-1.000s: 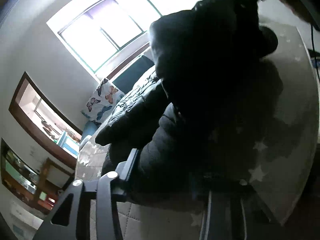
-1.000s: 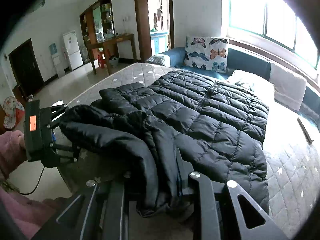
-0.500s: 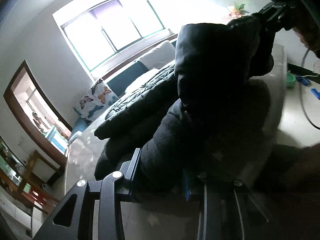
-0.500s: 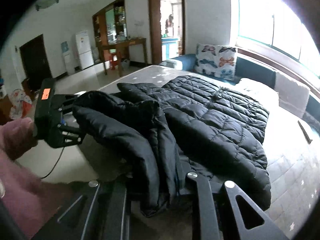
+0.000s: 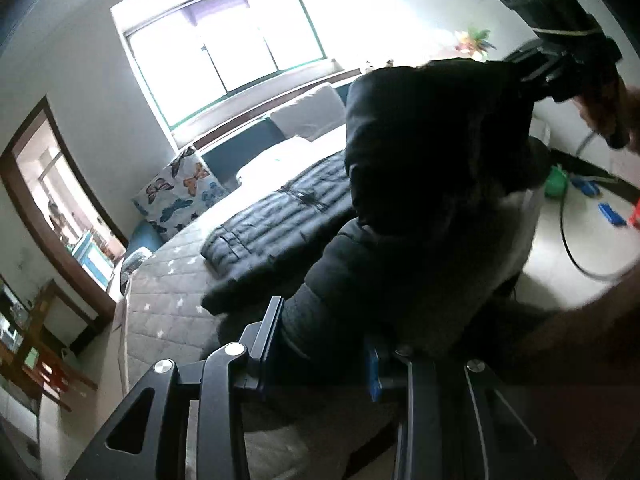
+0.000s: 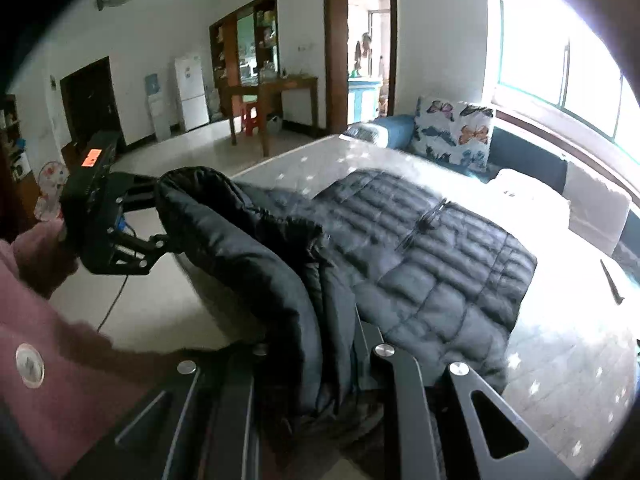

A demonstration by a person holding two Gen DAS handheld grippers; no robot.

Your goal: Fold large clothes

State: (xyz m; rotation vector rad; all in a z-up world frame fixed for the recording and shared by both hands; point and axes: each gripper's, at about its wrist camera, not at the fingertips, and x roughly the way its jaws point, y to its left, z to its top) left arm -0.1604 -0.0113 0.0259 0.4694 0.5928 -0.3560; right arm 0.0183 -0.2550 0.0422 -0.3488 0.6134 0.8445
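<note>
Now both grippers pinch the black puffer jacket (image 6: 420, 248) (its near edge lifted off the mattress (image 6: 560, 360)): left gripper (image 5: 320, 356) clamps one fold, right gripper (image 6: 320, 360) another; the rest lies spread flat.

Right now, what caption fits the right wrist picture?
Both grippers lift the black puffer jacket edge off the bed.

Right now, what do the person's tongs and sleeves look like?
Both tongs are black, with angular frames full of cut-out holes and shiny silver bolts. The left tongs carry an orange sticker on top, and a thin dark cable hangs under them. The right tongs show a small green light and blue pads. The sleeve is dusty pink with a round silvery button.
</note>
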